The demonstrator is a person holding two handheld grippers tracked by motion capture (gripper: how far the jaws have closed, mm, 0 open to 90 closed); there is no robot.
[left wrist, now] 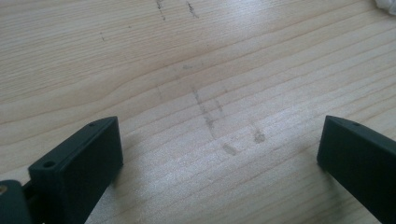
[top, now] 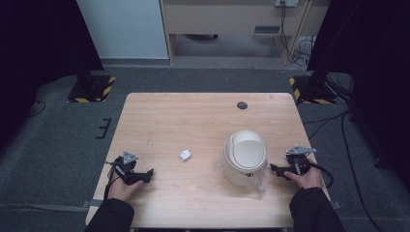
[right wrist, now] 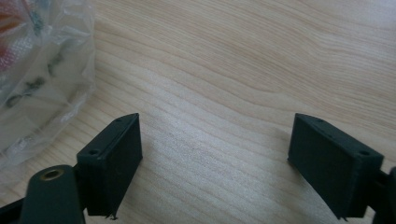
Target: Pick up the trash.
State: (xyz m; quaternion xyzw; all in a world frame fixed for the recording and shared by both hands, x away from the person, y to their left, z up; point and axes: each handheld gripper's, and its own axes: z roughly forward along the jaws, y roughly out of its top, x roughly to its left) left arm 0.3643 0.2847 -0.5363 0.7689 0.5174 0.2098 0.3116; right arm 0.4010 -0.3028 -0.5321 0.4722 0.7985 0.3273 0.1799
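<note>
A small white bin (top: 245, 157) with a domed swing lid stands right of the table's middle, with a clear plastic bag (top: 261, 182) hanging out around it. A crumpled white paper ball (top: 185, 154) lies to its left. My left gripper (top: 149, 174) rests near the front left corner, jaws pointing right toward the paper. Its own view shows it open (left wrist: 219, 128) over bare wood, the paper's edge (left wrist: 387, 3) at the top right. My right gripper (top: 273, 169) lies just right of the bin and is open (right wrist: 215, 122), with the bag (right wrist: 42, 70) beside its left jaw.
The wooden table (top: 203, 116) has a dark round grommet (top: 242, 105) near its far edge. On the grey floor beyond stand two bases with yellow-black stripes (top: 92, 89) (top: 309, 89), with cables at the right.
</note>
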